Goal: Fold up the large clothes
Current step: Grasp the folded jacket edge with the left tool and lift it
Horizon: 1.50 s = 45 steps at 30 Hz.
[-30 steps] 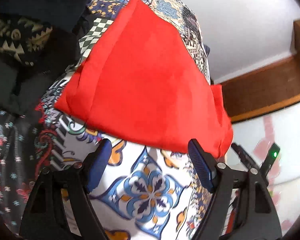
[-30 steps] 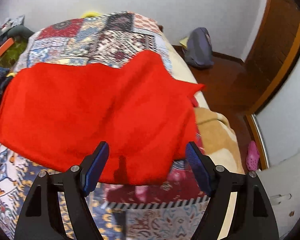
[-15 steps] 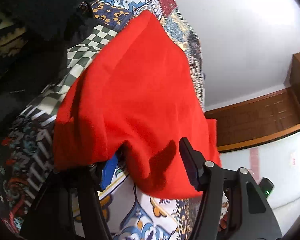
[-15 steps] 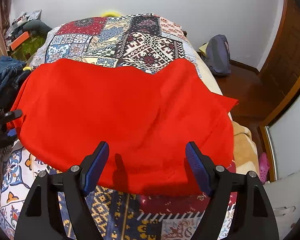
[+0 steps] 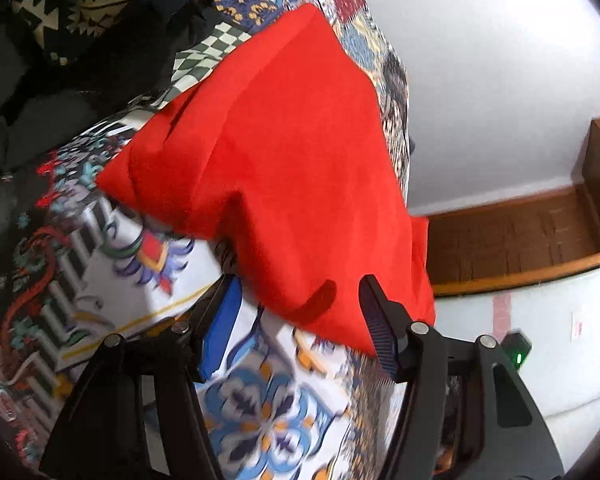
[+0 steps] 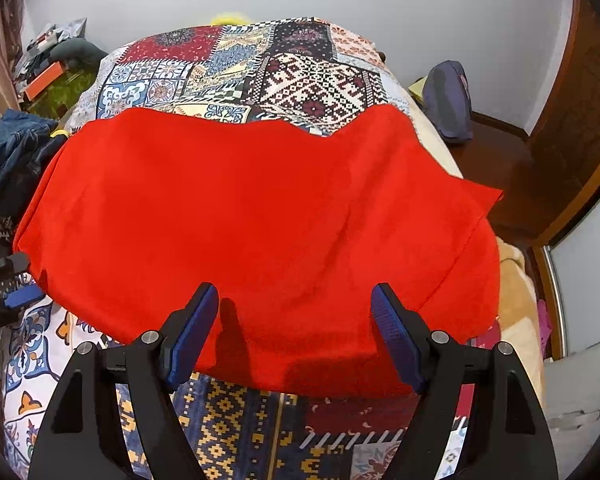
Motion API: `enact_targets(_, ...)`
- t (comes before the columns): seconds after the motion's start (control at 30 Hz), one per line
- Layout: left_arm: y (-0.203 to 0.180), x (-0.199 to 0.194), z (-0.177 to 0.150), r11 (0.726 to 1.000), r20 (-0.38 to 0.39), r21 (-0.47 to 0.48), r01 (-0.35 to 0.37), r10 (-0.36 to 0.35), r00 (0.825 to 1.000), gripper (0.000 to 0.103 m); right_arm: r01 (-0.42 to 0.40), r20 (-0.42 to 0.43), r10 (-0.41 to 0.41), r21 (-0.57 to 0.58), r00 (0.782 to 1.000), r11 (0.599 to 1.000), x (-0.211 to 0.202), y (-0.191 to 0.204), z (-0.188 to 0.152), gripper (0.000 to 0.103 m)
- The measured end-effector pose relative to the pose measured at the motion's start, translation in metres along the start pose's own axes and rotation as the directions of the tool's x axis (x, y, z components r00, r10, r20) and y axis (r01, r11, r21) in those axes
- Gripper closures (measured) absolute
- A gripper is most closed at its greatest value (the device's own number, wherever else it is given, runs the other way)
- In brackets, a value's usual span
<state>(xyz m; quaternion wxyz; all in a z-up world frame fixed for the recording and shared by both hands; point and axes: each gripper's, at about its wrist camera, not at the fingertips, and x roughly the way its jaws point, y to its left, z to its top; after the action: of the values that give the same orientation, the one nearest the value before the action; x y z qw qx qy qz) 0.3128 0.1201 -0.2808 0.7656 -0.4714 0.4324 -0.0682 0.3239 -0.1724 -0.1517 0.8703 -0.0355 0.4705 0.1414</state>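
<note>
A red cloth (image 6: pixel 256 216) lies spread across the near half of a bed (image 6: pixel 284 72), its right corner hanging over the bed's right edge. The bed wears a patchwork cover of many prints. The right tool (image 6: pixel 294 332) hovers at the cloth's near hem with its jaws wide apart, holding nothing. The left tool (image 5: pixel 296 320) stands at the cloth's left end, also gaping and empty, its blue pads clear of the fabric. Dark clothes (image 5: pixel 72 20) and jeans (image 6: pixel 12 144) are heaped at the bed's left side. Right of the bed is a brown wooden floor (image 6: pixel 496 164) with a grey bag (image 6: pixel 448 100) against the white wall (image 6: pixel 420 8).
</note>
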Motion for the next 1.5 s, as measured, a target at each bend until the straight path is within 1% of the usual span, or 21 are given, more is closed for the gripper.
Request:
enact_targets(0.03, 0.001, 0.0, 0.0, 1.0, 0.033, 0.004, 0.003, -0.003, 0.999, 0.043, -0.004, -0.001, 0.004, 0.005, 1.0, 1.0, 0.0, 0.001, -0.001, 0.027)
enact_targets(0.07, 0.0, 0.004, 0.004, 1.0, 0.073, 0.004, -0.013, 0.012, 0.997, 0.043, -0.011, 0.001, 0.011, 0.01, 1.0, 1.0, -0.001, 0.001, -0.001, 0.027)
enact_targets(0.17, -0.009, 0.015, 0.017, 0.998, 0.131, 0.028, -0.058, 0.054, 0.99, 0.043, -0.03, 0.009, 0.03, 0.016, 1.0, 0.999, -0.006, 0.004, -0.001, 0.027)
enact_targets(0.3, -0.024, 0.031, 0.031, 0.993, 0.156, 0.054, -0.109, 0.1, 0.983, 0.042, -0.026, 0.023, 0.026, 0.012, 0.999, 1.0, -0.01, 0.004, 0.003, 0.027)
enact_targets(0.47, -0.043, 0.044, 0.036, 0.964, 0.195, 0.141, -0.227, 0.198, 0.96, 0.044, -0.026, 0.023, 0.026, 0.011, 0.999, 1.0, -0.011, 0.001, 0.006, 0.027)
enact_targets(0.6, -0.049, 0.058, 0.045, 0.947, 0.206, 0.153, -0.282, 0.249, 0.946, 0.07, -0.022, 0.02, 0.022, 0.02, 1.0, 1.0, -0.01, -0.001, 0.006, 0.027)
enact_targets(0.63, -0.051, 0.057, 0.046, 0.943, 0.213, 0.164, -0.289, 0.253, 0.944, 0.074, -0.021, 0.019, 0.021, 0.02, 1.0, 1.0, -0.01, -0.001, 0.006, 0.027)
enact_targets(0.67, -0.056, 0.056, 0.047, 0.935, 0.22, 0.184, -0.302, 0.261, 0.94, 0.084, -0.021, 0.019, 0.021, 0.019, 1.0, 1.0, -0.01, -0.001, 0.006, 0.027)
enact_targets(0.7, -0.063, 0.057, 0.052, 0.928, 0.226, 0.207, -0.309, 0.262, 0.938, 0.09, -0.021, 0.017, 0.021, 0.016, 1.0, 1.0, -0.01, -0.001, 0.007, 0.027)
enact_targets(0.77, -0.077, 0.05, 0.052, 0.909, 0.259, 0.261, -0.325, 0.258, 0.931, 0.093, -0.02, 0.017, 0.02, 0.009, 1.0, 1.0, -0.011, 0.0, 0.008, 0.027)
enact_targets(0.87, -0.11, 0.031, 0.047, 0.894, 0.293, 0.34, -0.292, 0.194, 0.936, 0.094, -0.027, 0.019, 0.026, 0.006, 0.999, 1.0, -0.012, 0.004, 0.013, 0.027)
enact_targets(0.97, -0.144, 0.009, 0.035, 0.864, 0.323, 0.417, -0.281, 0.148, 0.935, 0.094, -0.051, 0.03, 0.051, 0.01, 0.998, 0.999, -0.014, 0.012, 0.024, 0.027)
enact_targets(1.03, -0.157, -0.004, 0.031, 0.853, 0.345, 0.443, -0.277, 0.124, 0.931, 0.094, -0.073, 0.042, 0.072, 0.013, 0.997, 0.997, -0.016, 0.019, 0.033, 0.027)
enact_targets(1.07, -0.162, -0.013, 0.029, 0.843, 0.363, 0.457, -0.285, 0.116, 0.925, 0.094, -0.089, 0.05, 0.089, 0.013, 0.995, 0.996, -0.018, 0.024, 0.038, 0.027)
enact_targets(1.17, -0.173, -0.042, 0.021, 0.802, 0.436, 0.491, -0.34, 0.111, 0.893, 0.094, -0.149, 0.068, 0.148, 0.006, 0.987, 0.989, -0.022, 0.044, 0.051, 0.027)
enact_targets(1.27, -0.174, -0.066, 0.021, 0.77, 0.505, 0.489, -0.409, 0.132, 0.853, 0.094, -0.219, 0.066, 0.22, -0.023, 0.973, 0.976, -0.019, 0.074, 0.063, 0.027)
enact_targets(1.3, -0.171, -0.073, 0.022, 0.755, 0.531, 0.484, -0.443, 0.149, 0.834, 0.094, -0.238, 0.062, 0.239, -0.036, 0.969, 0.971, -0.017, 0.083, 0.065, 0.027)
enact_targets(1.33, -0.168, -0.078, 0.024, 0.743, 0.548, 0.479, -0.467, 0.162, 0.82, 0.094, -0.255, 0.057, 0.258, -0.047, 0.965, 0.966, -0.015, 0.094, 0.067, 0.027)
enact_targets(1.37, -0.163, -0.083, 0.026, 0.739, 0.557, 0.472, -0.481, 0.173, 0.812, 0.094, -0.275, 0.047, 0.279, -0.064, 0.959, 0.959, -0.01, 0.109, 0.068, 0.027)
enact_targets(1.47, -0.149, -0.091, 0.029, 0.742, 0.557, 0.456, -0.491, 0.193, 0.808, 0.094, -0.321, 0.001, 0.323, -0.12, 0.946, 0.94, 0.007, 0.145, 0.068, 0.027)
enact_targets(1.5, -0.147, -0.091, 0.03, 0.74, 0.557, 0.453, -0.497, 0.201, 0.806, 0.094, -0.323, -0.016, 0.324, -0.136, 0.946, 0.937, 0.013, 0.156, 0.066, 0.027)
